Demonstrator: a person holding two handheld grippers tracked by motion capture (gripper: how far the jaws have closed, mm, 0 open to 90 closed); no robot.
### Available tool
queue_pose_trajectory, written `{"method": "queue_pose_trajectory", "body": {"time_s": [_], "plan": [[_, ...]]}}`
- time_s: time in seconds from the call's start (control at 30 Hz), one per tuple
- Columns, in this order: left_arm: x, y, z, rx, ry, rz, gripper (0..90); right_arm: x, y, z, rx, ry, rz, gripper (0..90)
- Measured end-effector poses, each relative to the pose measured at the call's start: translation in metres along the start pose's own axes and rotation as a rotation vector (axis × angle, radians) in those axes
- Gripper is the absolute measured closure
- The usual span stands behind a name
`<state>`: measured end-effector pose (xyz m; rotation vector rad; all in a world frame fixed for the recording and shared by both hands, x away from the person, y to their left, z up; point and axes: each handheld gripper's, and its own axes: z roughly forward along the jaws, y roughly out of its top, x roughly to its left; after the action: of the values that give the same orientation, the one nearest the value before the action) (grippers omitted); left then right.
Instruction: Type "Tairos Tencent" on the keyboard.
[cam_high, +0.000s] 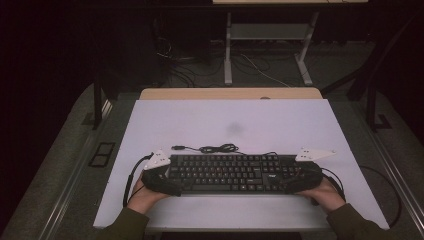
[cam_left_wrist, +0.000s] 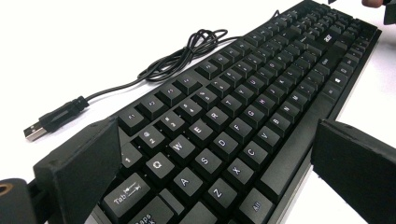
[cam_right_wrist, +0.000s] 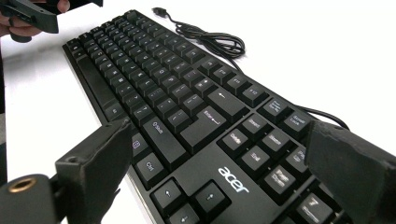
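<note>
A black Acer keyboard (cam_high: 230, 172) (cam_left_wrist: 243, 107) (cam_right_wrist: 177, 102) lies flat on the white board (cam_high: 235, 120), near its front edge. Its black cable (cam_high: 215, 148) (cam_left_wrist: 182, 56) (cam_right_wrist: 219, 42) lies coiled just behind it and ends in a loose USB plug (cam_left_wrist: 35, 131). My left gripper (cam_high: 167, 177) (cam_left_wrist: 217, 140) is at the keyboard's left end, open, one jaw beyond the back edge and one beyond the front edge. My right gripper (cam_high: 297, 177) (cam_right_wrist: 219, 140) straddles the right end the same way, open. A hand holds each gripper.
The board rests on a wooden table (cam_high: 230, 93). Its far half is bare white surface. Beyond the table stand the legs of another desk (cam_high: 270, 32), with loose cables on the floor (cam_high: 185, 65). A dark floor strip runs along each side.
</note>
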<state>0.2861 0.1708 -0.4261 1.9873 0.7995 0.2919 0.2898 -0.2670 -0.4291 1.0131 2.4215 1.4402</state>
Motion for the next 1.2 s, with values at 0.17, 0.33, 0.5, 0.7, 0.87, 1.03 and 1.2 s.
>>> {"method": "queue_pose_trajectory", "body": {"time_s": [0.17,0.33,0.5,0.7,0.87,1.03,1.2], "plan": [[-0.001,0.001,0.003,0.0,-0.003,-0.004,1.5,0.003,0.002,0.003,0.004,0.003,-0.004,7.6],[-0.002,0.003,0.007,0.003,-0.01,0.003,1.5,0.004,0.005,0.007,0.002,0.014,-0.008,7.6],[-0.003,0.005,0.008,0.001,-0.01,0.004,1.5,0.005,0.008,0.011,0.002,0.02,-0.008,7.6],[-0.003,0.006,0.011,-0.003,-0.013,0.005,1.6,0.008,0.012,0.017,0.005,0.027,-0.014,7.6],[-0.003,0.008,0.013,-0.003,-0.015,0.004,1.6,0.009,0.015,0.02,0.009,0.035,-0.022,7.6],[-0.003,0.01,0.016,-0.008,-0.017,0.004,1.7,0.011,0.017,0.026,0.016,0.048,-0.027,7.7],[-0.003,0.012,0.019,-0.011,-0.019,0.006,1.6,0.013,0.018,0.032,0.028,0.057,-0.03,7.7]]}}
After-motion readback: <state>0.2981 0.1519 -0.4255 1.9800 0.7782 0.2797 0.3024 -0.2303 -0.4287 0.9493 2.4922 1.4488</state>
